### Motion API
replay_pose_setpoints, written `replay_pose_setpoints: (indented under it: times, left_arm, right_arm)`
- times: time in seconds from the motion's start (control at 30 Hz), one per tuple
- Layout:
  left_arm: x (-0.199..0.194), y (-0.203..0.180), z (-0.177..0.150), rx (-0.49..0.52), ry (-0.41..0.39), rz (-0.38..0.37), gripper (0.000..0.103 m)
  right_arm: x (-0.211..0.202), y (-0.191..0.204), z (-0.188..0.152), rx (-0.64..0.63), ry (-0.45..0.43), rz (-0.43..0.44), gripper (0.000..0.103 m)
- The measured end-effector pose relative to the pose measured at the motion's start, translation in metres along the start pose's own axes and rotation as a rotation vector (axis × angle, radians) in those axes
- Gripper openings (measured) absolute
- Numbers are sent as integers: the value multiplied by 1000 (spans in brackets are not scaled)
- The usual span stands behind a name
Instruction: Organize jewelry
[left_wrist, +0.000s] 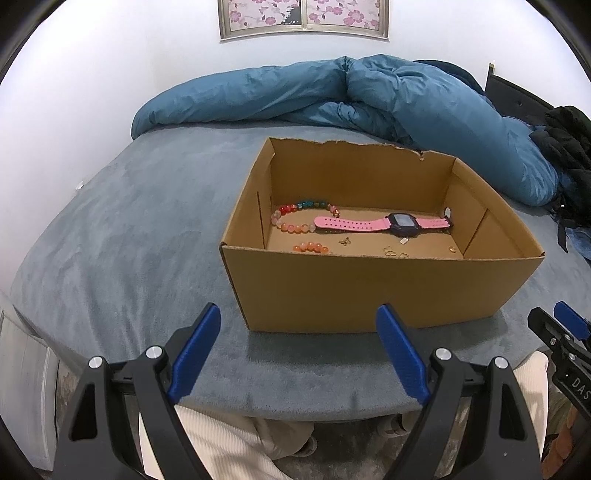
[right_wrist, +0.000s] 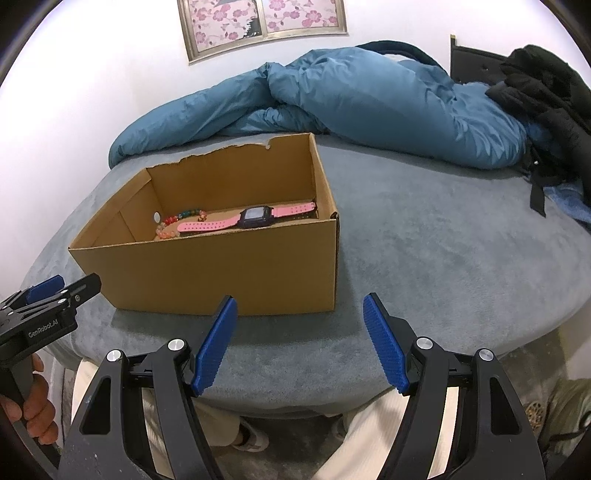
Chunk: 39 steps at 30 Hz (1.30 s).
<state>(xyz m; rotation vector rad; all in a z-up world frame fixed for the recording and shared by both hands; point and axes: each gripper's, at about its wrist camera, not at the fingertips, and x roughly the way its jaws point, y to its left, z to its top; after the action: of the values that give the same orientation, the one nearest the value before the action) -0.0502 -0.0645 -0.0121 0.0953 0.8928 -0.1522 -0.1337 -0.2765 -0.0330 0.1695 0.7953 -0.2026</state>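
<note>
left claw (left_wrist: 297, 347): wide open, holds nothing, near the front of the box | right claw (right_wrist: 300, 341): open, holds nothing | box (left_wrist: 369, 291): brown cardboard, sits on the gray bed (left_wrist: 122, 229) | inside box: pink watch (left_wrist: 384, 223), bead bracelets (left_wrist: 295, 218), small gold bits (left_wrist: 391, 252) | behind box: blue blanket (left_wrist: 369, 96)

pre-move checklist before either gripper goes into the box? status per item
1. Left gripper open, empty: ok.
2. Right gripper open, empty: ok.
3. Open brown cardboard box upright on grey bed cover: ok.
4. Pink-strapped digital watch and multicoloured bead bracelet lie inside: ok.
5. Small gold pieces on box floor, count and type: cannot tell.
6. Both grippers short of the box, touching nothing: ok.
</note>
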Motion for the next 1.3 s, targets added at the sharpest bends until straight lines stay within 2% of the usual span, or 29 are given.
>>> replay_pose_setpoints:
  times: [0.53,0.7,0.87,1.03,1.2,1.3]
  left_arm:
    - [5,6,-1,-17,13,12,84]
    - [2,8,-2,-26,-1,-13,86]
    - [-5,9,-3,-24,-38,-44,94]
    - [-17,10,-2,-37,-72,-99,97]
    - [-34,11,6,-24,-106,-68,97]
    - [-47,14,14,-22,-134,-23,97]
  right_arm:
    - [5,-3,0,-4,14,-12,67]
    - [3,-2,1,-9,3,0,67]
    - [-9,0,2,-30,-50,3,84]
    - [-27,8,6,-70,-100,-55,93]
    - [-51,16,15,-113,-172,-98,95]
    - [-59,17,25,-107,-192,-92,95]
